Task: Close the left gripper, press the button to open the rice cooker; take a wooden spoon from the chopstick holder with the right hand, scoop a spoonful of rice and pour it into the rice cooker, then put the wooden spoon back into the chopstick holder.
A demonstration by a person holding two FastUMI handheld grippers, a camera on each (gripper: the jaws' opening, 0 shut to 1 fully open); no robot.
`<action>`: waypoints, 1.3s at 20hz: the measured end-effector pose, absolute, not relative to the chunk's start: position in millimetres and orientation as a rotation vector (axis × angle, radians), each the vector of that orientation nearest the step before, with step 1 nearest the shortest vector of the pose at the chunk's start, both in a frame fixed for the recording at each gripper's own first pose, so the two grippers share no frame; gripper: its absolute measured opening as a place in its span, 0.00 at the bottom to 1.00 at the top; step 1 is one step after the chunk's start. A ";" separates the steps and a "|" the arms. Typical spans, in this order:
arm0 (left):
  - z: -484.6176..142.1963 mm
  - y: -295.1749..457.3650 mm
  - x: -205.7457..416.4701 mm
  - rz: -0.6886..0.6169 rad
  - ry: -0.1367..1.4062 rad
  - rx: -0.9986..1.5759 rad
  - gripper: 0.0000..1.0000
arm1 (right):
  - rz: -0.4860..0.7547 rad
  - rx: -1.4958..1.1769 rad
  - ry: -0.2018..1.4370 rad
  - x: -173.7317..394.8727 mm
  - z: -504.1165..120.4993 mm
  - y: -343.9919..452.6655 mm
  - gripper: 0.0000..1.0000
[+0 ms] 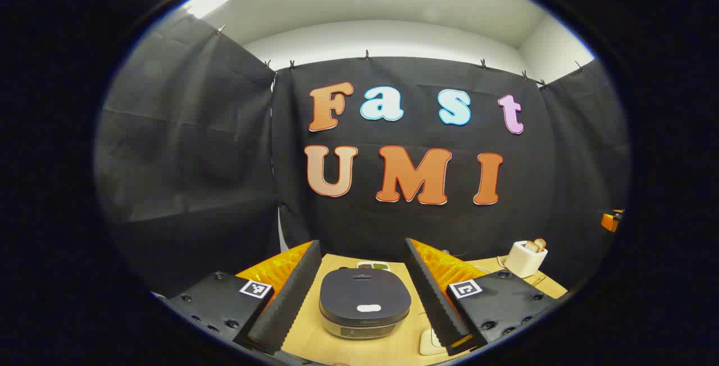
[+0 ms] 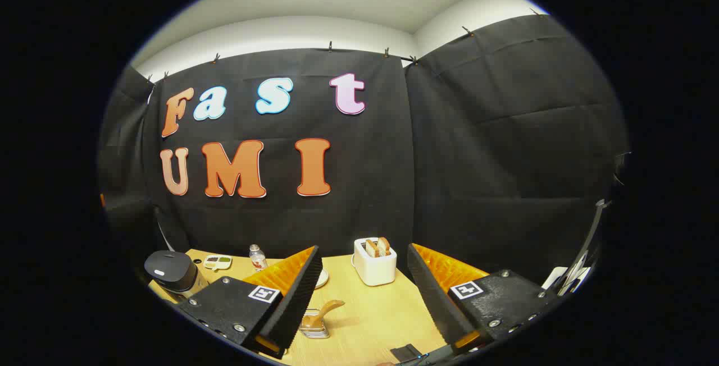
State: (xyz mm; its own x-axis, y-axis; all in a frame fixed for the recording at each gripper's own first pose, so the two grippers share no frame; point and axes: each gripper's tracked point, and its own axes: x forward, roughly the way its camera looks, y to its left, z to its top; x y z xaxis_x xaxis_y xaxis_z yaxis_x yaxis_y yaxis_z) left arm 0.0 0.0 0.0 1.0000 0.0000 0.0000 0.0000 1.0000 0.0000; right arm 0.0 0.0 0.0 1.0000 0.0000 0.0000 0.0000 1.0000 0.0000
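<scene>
The left gripper hangs above the wooden table with its two fingers spread wide, gripping nothing. The rice cooker sits on the table directly ahead of it, framed in the gap between the fingers and apart from both; its dark lid is down, with a small pale oval patch on top towards the front. Nothing stands between this gripper and the cooker. Just behind the cooker lies a small divided dish; beside the cooker's front right corner, partly hidden by the finger on that side, is a pale flat thing — too little of it shows to tell what it is.

The right gripper is likewise spread open and empty. In its view the cooker stands far off to the left. To the right of the cooker come the divided dish, then a small clear bottle, then a plate edge tucked behind one finger. Well to the right of the cooker, a white toaster with two slices of bread stands ahead of the right gripper, between its fingers. Nearer that gripper a wooden spoon leans out of a low holder — close beside one finger, not touching it.
</scene>
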 end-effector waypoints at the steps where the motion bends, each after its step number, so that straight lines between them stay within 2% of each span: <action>1: -3.0 -0.5 -0.5 0.001 0.006 0.003 0.99 | 0.000 0.004 0.001 -2.0 1.6 -2.3 1.00; 2: -5.6 2.7 -1.1 0.007 0.009 0.015 0.99 | -0.002 0.006 0.002 -2.8 1.1 -4.7 0.95; 9: 4.9 4.8 -9.4 0.014 0.001 0.081 0.98 | 0.025 -0.005 0.005 -2.3 3.3 7.9 0.94; 26: 1.2 21.4 -11.6 0.049 0.015 0.046 1.00 | 0.081 -0.028 0.018 1.2 -3.5 37.9 0.95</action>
State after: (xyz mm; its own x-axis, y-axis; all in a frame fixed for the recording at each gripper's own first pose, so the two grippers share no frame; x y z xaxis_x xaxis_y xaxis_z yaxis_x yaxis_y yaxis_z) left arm -11.6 21.4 1.2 0.9987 0.0495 -0.0134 -0.0489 0.9977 0.0463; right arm 1.2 37.9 -3.5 0.9966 0.0806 -0.0194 -0.0811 0.9963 -0.0275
